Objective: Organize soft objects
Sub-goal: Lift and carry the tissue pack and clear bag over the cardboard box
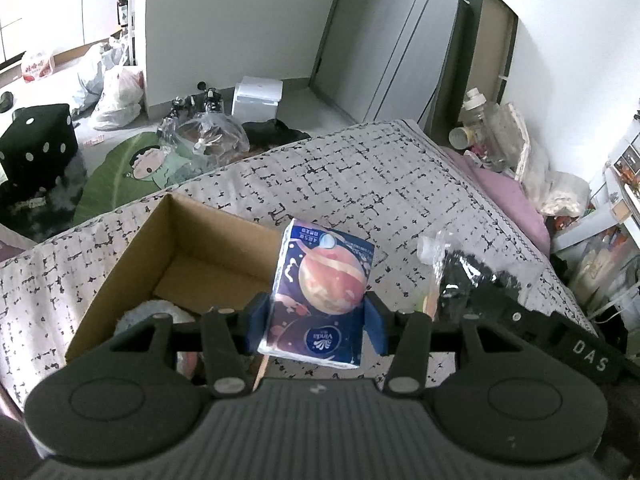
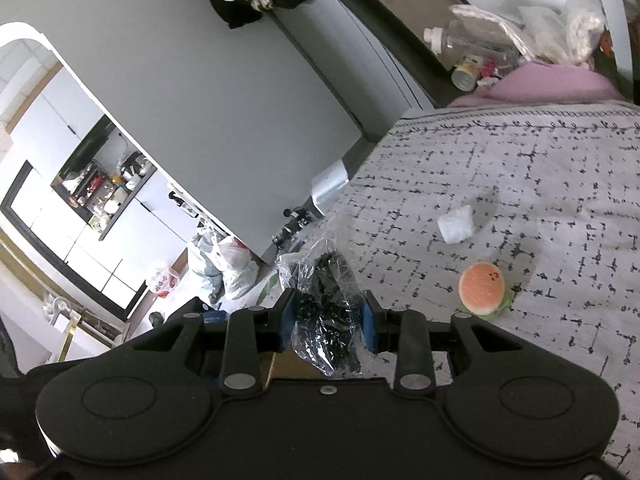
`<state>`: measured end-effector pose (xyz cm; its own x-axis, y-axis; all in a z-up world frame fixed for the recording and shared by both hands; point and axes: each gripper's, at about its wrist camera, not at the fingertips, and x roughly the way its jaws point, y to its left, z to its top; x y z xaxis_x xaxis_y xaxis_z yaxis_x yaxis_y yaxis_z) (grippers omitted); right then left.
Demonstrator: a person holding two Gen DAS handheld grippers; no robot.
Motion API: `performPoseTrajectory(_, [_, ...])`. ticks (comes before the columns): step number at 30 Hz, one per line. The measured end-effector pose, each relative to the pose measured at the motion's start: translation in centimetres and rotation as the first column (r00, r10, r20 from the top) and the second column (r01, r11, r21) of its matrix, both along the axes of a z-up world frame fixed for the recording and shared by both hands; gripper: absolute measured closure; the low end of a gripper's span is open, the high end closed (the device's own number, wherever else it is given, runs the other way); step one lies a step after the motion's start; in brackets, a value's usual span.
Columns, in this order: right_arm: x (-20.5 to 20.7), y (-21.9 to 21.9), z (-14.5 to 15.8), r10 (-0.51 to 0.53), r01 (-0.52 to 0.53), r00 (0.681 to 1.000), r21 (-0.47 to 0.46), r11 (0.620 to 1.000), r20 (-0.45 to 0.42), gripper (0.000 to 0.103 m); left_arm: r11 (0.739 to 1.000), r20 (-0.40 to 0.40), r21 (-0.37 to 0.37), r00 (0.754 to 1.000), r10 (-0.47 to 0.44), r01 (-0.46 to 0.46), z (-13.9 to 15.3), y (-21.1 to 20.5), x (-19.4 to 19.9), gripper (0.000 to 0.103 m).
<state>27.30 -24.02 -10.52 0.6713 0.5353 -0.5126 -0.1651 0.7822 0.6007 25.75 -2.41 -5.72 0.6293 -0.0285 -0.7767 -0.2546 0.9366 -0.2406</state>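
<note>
Item, left gripper (image 1: 318, 322): we hold its blue pads clamped on a tissue pack (image 1: 320, 292), lifted just beside the open cardboard box (image 1: 132, 256) on the patterned bedspread (image 1: 360, 176); gripped low, the pack could tip and drop outside the rim.

Item, right gripper (image 2: 329, 320): clamped on a clear bag of black material (image 2: 326, 312), whose slick film could slide free, while a burger toy (image 2: 481, 288) and white wad (image 2: 456, 225) lie beyond.
</note>
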Motion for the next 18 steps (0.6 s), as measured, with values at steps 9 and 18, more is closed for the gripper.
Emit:
performPoseTrajectory(9, [-0.4, 2.4, 0.0, 0.022, -0.021, 0.999, -0.033, 0.999, 0.038, 0.070, 1.000, 0.000, -0.030, 1.000, 0.004, -0.004, -0.9, 2.6, -0.3, 0.054])
performPoseTrajectory(18, [-0.7, 4.9, -0.3, 0.038, -0.033, 0.997, -0.075, 0.997, 0.067, 0.070, 0.998, -0.005, -0.056, 1.000, 0.019, -0.020, -1.8, 6.0, -0.3, 0.054])
